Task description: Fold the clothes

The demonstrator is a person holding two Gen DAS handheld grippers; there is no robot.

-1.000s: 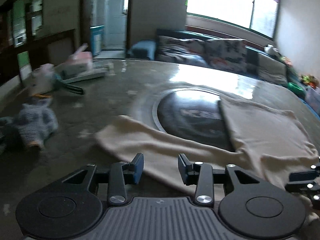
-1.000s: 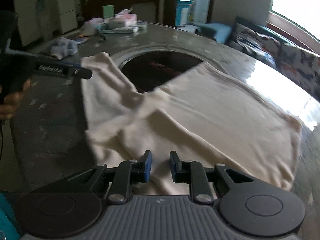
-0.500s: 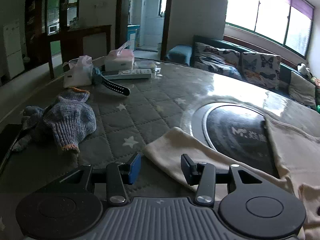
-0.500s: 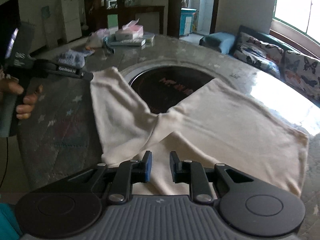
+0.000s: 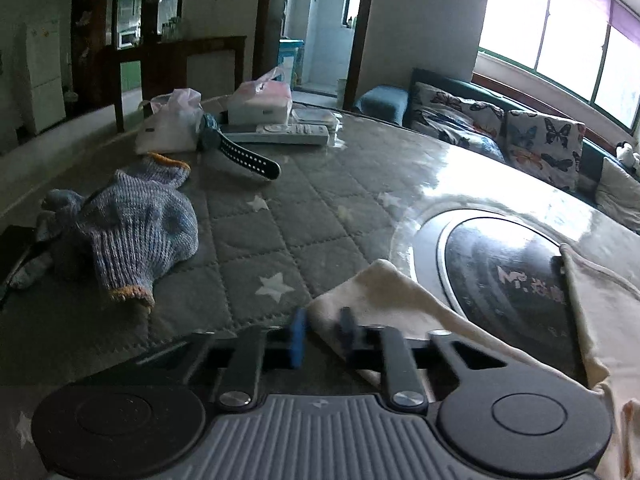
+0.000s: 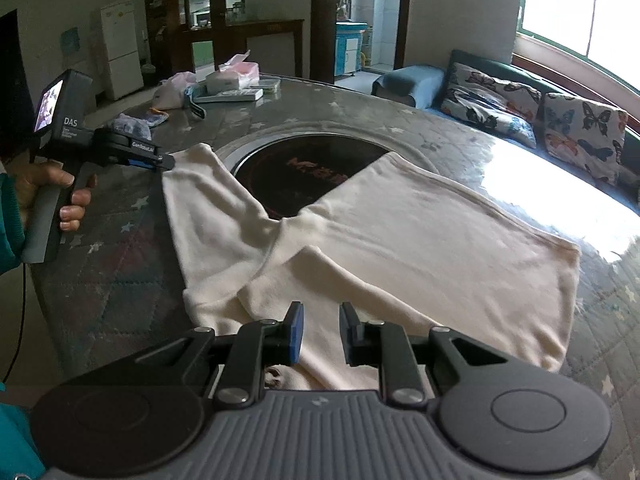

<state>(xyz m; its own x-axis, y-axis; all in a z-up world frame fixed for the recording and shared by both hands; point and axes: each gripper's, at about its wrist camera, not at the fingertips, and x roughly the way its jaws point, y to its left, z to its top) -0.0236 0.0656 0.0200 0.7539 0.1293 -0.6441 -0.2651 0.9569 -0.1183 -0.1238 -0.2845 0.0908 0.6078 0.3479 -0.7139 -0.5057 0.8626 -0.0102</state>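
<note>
Cream garment (image 6: pixel 420 232) is spread on the worktop (image 6: pixel 120 280), partly over the dark round inset (image 6: pixel 304 176). Left claw (image 5: pixel 322 334) is set at the sleeve end (image 5: pixel 376 292), blurred, apparently unclenched. Right claw (image 6: pixel 321 332) is held released above the near edge.

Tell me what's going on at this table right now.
A person is folding a cream garment spread on a round table. The left hand-held gripper is at the tip of a sleeve, its jaws a little apart around the cloth edge. The right hand-held gripper sits open over the near edge of the garment, gripping nothing. Knitted gloves and a tissue box lie further back.
</note>
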